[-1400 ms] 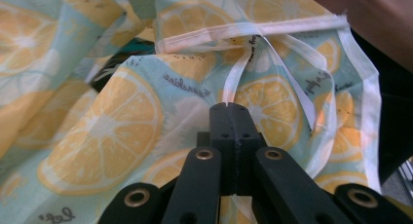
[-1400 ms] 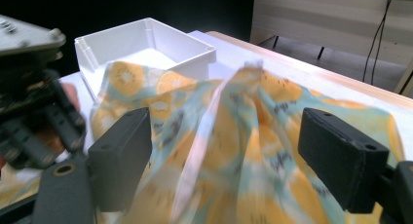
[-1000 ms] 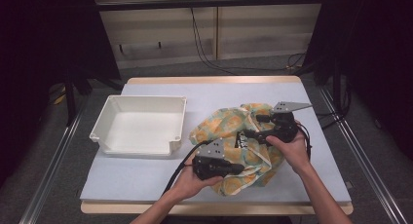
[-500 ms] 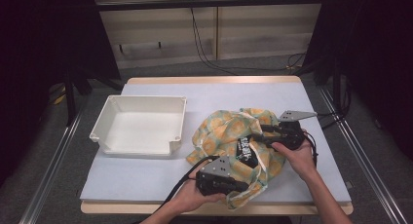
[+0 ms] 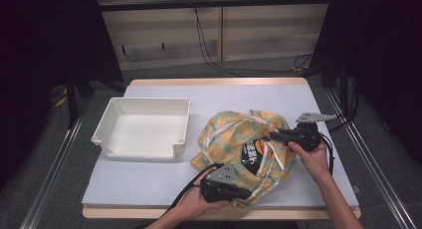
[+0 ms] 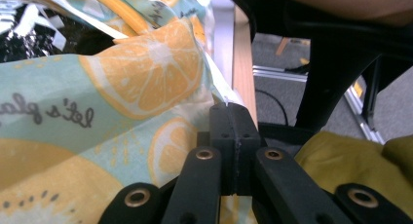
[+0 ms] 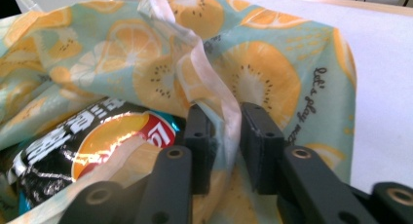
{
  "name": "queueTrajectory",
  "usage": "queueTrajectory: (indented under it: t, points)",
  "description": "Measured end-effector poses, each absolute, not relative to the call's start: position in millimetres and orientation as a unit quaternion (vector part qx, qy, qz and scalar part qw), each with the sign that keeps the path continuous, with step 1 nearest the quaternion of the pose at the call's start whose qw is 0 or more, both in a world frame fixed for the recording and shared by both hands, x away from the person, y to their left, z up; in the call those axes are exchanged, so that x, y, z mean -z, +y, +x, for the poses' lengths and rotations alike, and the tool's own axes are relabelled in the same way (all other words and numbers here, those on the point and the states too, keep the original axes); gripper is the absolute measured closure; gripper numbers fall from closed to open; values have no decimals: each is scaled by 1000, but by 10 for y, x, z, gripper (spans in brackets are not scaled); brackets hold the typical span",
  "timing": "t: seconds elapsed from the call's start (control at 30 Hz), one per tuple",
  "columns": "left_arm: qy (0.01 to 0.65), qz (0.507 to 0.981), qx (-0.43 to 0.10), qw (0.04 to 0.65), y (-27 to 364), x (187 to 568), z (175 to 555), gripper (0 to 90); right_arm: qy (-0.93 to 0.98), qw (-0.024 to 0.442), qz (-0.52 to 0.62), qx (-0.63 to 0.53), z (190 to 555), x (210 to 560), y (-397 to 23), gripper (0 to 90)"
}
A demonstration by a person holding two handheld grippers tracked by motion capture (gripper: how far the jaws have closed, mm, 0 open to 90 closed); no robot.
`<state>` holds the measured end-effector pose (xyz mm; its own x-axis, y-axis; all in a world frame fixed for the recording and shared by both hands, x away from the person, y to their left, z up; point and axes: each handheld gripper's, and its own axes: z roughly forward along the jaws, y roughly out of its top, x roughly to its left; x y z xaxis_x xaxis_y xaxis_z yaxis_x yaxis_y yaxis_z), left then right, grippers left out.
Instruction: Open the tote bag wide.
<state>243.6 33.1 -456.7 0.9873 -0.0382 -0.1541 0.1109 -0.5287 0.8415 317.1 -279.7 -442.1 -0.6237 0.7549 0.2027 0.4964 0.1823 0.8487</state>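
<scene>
From the high view, both hands came in low over the desk (image 5: 149,181): left tool (image 5: 245,194) at the fruit-print bag's (image 5: 226,139) near edge, right tool (image 5: 272,136) at its far side, white tray (image 5: 144,127) just beside. Left gripper view: jaws clamped tight on the bag's hem. Right gripper view: jaws had just been closing around a white handle strap (image 7: 219,87), not quite pinching; a chip packet (image 7: 83,136) sat half-buried inside.

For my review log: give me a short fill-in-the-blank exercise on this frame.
1. The fabric bag is printed with ____ slices.
2. Inside it lies a black ____ packet.
3. The white tray sits to the bag's ____ in the high view.
4. The left tool is ____ on the bag's edge.

Missing: orange; snack; left; shut
</scene>
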Motion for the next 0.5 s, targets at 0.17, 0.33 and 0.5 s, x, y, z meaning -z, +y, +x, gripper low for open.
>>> queueTrajectory:
  t: [0.17, 0.33, 0.5]
  points:
    - [32, 858, 61, 508, 426, 4425, 2434, 800, 754, 138, 401, -502, 3052, 4295, -2795, 595]
    - [42, 840, 48, 538, 563, 4245, 2446, 730, 751, 146, 399, -505, 2930, 4201, -2787, 521]
    - [56, 828, 32, 557, 657, 4129, 2499, 687, 748, 139, 393, -517, 2831, 4140, -2798, 501]
